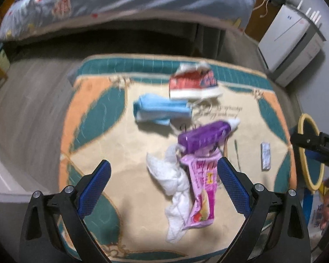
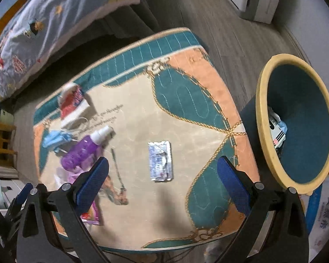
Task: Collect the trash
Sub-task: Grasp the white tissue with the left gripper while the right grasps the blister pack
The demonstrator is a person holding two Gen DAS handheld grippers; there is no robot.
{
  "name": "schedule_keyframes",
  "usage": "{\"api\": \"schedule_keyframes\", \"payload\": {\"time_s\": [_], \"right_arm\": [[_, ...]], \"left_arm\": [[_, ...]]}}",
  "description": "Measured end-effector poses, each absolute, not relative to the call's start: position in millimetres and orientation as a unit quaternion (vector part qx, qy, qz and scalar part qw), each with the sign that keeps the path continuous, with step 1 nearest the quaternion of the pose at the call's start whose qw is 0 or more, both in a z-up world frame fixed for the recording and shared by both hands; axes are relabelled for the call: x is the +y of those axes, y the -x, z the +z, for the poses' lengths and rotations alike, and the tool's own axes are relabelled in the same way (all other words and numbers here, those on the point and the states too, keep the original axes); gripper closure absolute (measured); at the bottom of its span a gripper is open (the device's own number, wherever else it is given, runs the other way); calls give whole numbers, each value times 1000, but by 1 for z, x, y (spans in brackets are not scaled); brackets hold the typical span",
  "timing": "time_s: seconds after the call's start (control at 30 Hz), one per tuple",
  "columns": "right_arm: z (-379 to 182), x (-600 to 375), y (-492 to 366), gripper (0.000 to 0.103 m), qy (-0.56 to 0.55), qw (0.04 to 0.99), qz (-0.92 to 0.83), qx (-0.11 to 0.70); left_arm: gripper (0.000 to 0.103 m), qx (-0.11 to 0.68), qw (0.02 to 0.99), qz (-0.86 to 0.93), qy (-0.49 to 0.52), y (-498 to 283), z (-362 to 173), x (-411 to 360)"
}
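Note:
Trash lies on a patterned rug (image 1: 94,135): a white crumpled tissue (image 1: 175,184), a pink wrapper (image 1: 202,192), a purple spray bottle (image 1: 205,137), a blue face mask (image 1: 160,109), a red and white carton (image 1: 193,83) and a silver blister pack (image 1: 265,156). My left gripper (image 1: 163,175) is open above the tissue and pink wrapper. My right gripper (image 2: 162,175) is open above the blister pack (image 2: 160,161). A yellow-rimmed teal bin (image 2: 272,129) stands at the rug's right edge with some trash inside.
A bed with a grey patterned quilt (image 1: 125,6) lies beyond the rug. A white appliance (image 1: 291,41) stands at the far right. A thin stick (image 2: 117,168) lies on the rug beside the bottle (image 2: 83,153). A printed bag (image 2: 324,217) sits by the bin.

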State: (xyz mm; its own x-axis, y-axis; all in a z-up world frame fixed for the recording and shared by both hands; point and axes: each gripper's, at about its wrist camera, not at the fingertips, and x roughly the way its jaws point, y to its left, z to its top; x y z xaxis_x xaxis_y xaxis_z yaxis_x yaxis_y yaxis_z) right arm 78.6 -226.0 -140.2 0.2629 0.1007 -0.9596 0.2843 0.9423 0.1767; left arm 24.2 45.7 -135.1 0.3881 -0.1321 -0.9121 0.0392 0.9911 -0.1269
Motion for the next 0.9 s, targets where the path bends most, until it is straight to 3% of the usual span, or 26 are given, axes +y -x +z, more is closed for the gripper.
{"api": "schedule_keyframes", "payload": {"time_s": [0.37, 0.67, 0.73, 0.83, 0.9], "right_arm": [[-178, -211, -93, 10, -89, 752, -30, 652], [-197, -195, -101, 46, -64, 738, 9, 672], [-203, -196, -104, 59, -54, 734, 11, 677], [-207, -195, -105, 71, -38, 729, 12, 683], [-208, -197, -104, 72, -35, 729, 14, 683]], "left_arm": [[12, 600, 799, -32, 13, -38, -173, 41], [46, 619, 783, -56, 22, -43, -190, 33], [55, 619, 782, -66, 24, -44, -190, 29], [77, 614, 785, -81, 23, -43, -187, 24], [88, 610, 787, -89, 26, -41, -183, 23]]}}
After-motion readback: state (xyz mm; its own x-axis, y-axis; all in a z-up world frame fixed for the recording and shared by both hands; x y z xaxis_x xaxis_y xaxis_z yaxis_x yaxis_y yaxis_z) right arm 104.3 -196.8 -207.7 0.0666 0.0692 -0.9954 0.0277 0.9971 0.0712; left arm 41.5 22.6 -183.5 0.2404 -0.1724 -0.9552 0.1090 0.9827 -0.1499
